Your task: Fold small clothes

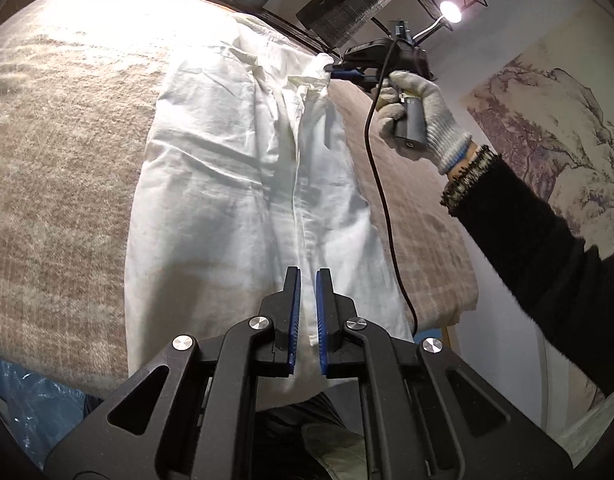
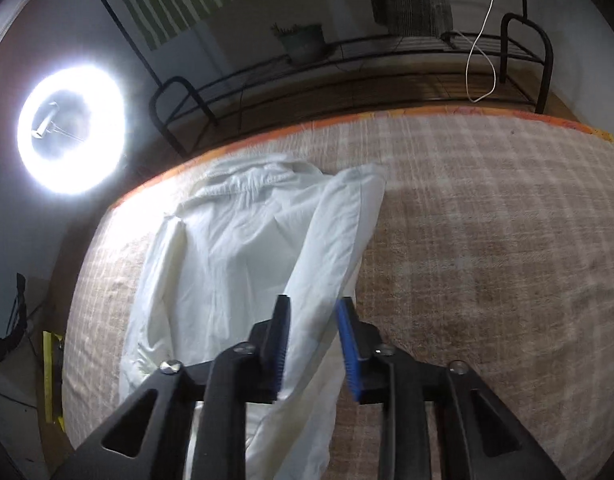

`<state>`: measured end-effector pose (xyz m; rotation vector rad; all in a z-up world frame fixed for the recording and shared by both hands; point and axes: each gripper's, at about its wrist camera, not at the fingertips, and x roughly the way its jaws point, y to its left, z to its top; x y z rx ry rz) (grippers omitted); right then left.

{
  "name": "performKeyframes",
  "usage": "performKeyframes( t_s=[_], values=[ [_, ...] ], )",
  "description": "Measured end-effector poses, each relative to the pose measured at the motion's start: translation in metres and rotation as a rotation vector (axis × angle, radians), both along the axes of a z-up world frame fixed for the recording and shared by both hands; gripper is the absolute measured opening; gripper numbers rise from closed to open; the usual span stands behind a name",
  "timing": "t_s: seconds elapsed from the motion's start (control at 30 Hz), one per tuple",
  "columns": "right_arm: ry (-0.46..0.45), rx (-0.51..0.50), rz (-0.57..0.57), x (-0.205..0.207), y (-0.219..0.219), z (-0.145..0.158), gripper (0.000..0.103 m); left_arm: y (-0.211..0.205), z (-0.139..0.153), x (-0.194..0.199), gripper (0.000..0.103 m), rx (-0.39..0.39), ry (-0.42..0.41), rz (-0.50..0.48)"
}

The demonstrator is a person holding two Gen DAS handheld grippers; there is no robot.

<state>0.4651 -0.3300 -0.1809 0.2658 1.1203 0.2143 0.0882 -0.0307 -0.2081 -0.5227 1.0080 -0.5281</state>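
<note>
Plaid blanket (image 2: 487, 240) under white garment (image 1: 227, 184); both grippers pinching its edges.

The blanket (image 2: 487, 240) lies bare right of the white garment (image 2: 243, 248). A black rack (image 2: 347, 64) lines its far edge, and a lamp (image 2: 71, 128) stands off its left corner.
</note>
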Motion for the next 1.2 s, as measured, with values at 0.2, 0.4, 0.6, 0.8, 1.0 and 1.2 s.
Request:
performKeyframes(
  t_s=[0.2, 0.4, 0.6, 0.8, 1.0, 1.2],
  values=[
    [-0.037, -0.007, 0.109, 0.018, 0.036, 0.005, 0.002, 0.004, -0.007, 0.003, 0.004, 0.012, 0.015, 0.018],
    [0.017, -0.054, 0.188, 0.037, 0.062, -0.032, 0.010, 0.004, -0.010, 0.005, 0.004, 0.032, 0.023, 0.017],
    [-0.066, 0.152, 0.191, 0.030, 0.030, -0.012, 0.025, 0.009, -0.011, 0.007, 0.004, 0.035, 0.016, 0.038],
    [-0.104, 0.092, 0.127, 0.038, 0.003, 0.001, 0.010, 0.006, -0.008, 0.007, 0.004, 0.055, 0.007, 0.033],
    [-0.041, 0.017, 0.192, 0.068, 0.041, -0.033, 0.010, 0.003, -0.005, 0.007, 0.004, 0.077, 0.009, 0.036],
    [-0.029, -0.111, 0.254, 0.063, 0.067, -0.035, 0.019, 0.001, 0.003, 0.003, 0.004, 0.080, -0.005, 0.049]
  ],
)
